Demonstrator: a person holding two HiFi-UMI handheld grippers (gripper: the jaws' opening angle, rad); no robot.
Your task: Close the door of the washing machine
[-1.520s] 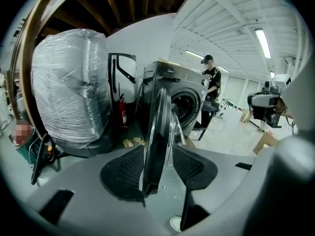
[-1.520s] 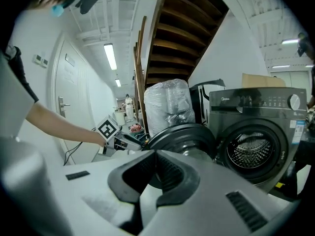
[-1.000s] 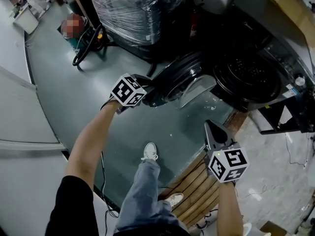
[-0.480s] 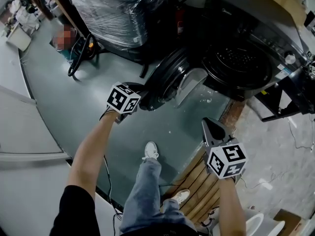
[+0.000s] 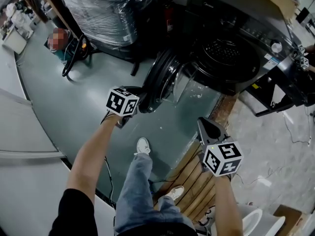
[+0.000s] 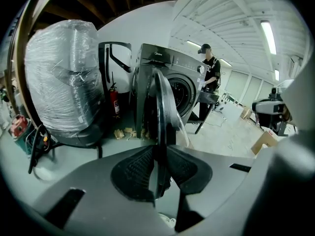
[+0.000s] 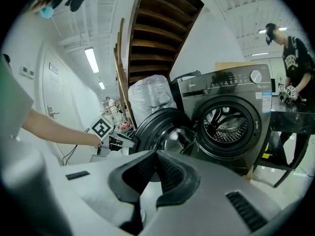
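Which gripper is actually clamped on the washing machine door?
The left gripper: its jaws are pinched on the rim of the open door. The right gripper touches nothing, its jaws together with nothing between them.

Grey-green floor [image 5: 64, 107] carries washing machine [image 5: 236, 14] top R, w/ plastic-wrapped load [image 5: 98, 9] just beside it on L and black cable [image 5: 70, 64] looped nr that. Wooden slats [image 5: 192, 181] lie btwn green floor & pale speckled part. White shoe [image 5: 142, 145] stands on green.
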